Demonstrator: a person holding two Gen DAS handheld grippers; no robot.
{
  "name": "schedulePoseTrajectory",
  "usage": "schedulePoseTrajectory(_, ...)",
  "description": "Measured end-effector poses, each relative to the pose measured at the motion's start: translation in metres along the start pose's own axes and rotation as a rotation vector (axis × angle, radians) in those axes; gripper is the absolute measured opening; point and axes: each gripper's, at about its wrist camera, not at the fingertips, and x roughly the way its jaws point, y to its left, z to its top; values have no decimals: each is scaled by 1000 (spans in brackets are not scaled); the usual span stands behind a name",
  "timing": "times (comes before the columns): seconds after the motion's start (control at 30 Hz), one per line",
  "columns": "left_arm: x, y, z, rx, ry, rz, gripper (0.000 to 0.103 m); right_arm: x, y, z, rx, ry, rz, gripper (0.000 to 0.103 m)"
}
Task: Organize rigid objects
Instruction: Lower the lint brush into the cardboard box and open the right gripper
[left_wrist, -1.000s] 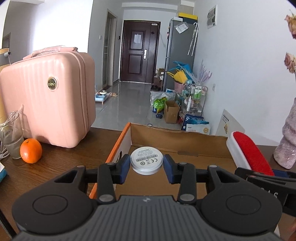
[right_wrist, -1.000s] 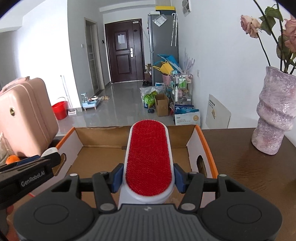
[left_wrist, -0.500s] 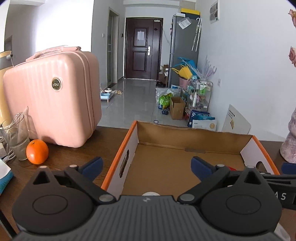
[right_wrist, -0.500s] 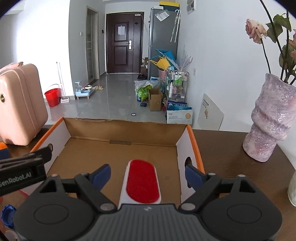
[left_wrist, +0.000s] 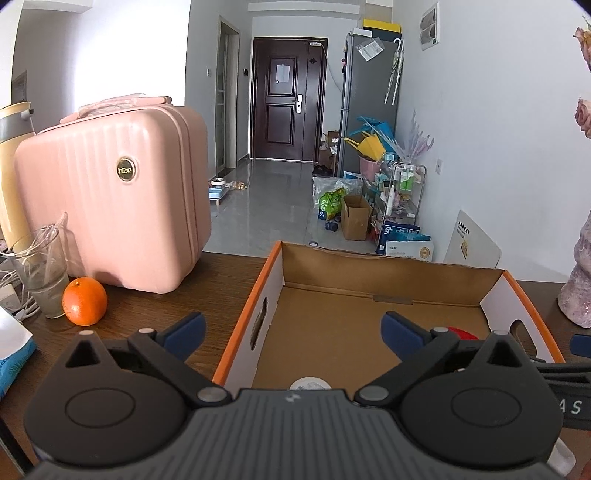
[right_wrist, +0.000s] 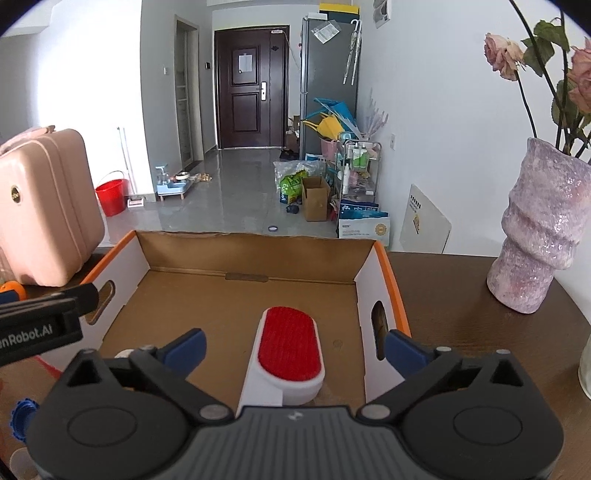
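**Two items lying in the box, both tools letting go**

The cardboard box is sitting on the brown counter with its orange-edged walls up, and two things are already lying on its floor. The lint brush, white-bodied with a red pad facing up, is resting flat towards the right side of the box, just inside the wall with the handle slot. The right tool is hanging over it, its jaws opening at this moment; the brush lies between the blue pads but neither pad is pressing on it.

In the left wrist view the left tool is standing spread wide and pinching nothing. Just below it, a round white disc is peeking out past the tool's body, lying on the box floor near the front left; only its far edge is showing, so what it is cannot be told.

Judging from this, two placements are looking finished. Outside the box, an orange is sitting on the counter beside a pink case and a plastic cup, and a small blue-capped thing is showing at the lower left of the right view. Whether any of these is meant for the box is not clear.
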Motion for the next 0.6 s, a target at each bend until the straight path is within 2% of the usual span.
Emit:
schedulePoseTrajectory(0.3,-22,6,-6,16,-28,-8,103,-19,-1,-12,14,-16,28,103)
schedulePoseTrajectory(0.6,-47,13,-19,26,-48,-25,103,-49,-2,-25,24,-68,47,103)
